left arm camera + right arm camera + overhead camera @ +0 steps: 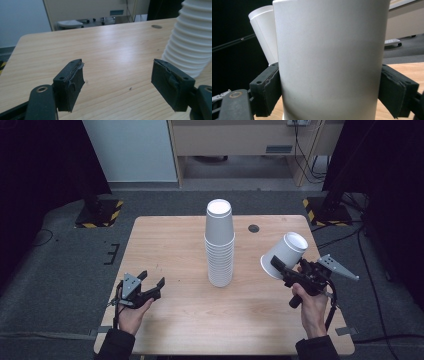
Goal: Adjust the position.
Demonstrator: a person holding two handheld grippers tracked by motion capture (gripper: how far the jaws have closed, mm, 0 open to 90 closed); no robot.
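A tall stack of white paper cups [219, 245] stands mid-worktop [175, 250] while the right hand-held gripper [278, 265] pinches one tilted, empty cup [284, 254] beside it, the left hand-held gripper [151, 281] spread wide.

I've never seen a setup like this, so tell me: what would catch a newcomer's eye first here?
The tall stack of white paper cups standing upside down at the middle of the light wooden table stands out first. Next comes the single white paper cup, tilted and lifted above the table's right side, clamped by the black right gripper. The black left gripper hovers open and empty near the table's left front.
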